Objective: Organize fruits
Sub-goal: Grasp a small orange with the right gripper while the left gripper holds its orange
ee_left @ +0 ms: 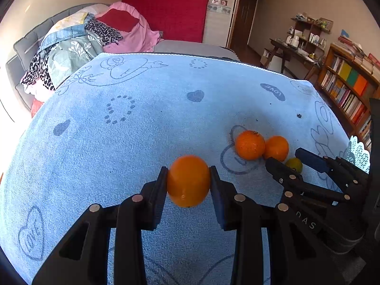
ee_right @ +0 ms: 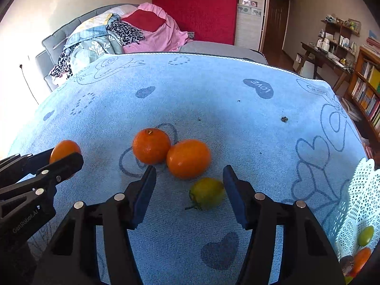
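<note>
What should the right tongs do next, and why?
Probably ease forward and close on the yellow-green fruit. The right tongs are open with it between their fingers, nearer the right finger, while the left tongs already grip an orange, and the white basket sits just right.

Bright daylight glare at left; strong fisheye edge distortion

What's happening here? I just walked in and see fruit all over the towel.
A person is sorting fruit with two handheld grippers. The left gripper holds an orange. The right gripper is open around a yellow-green fruit on the towel. Two oranges lie beside it; the white basket already holds some fruit.
</note>
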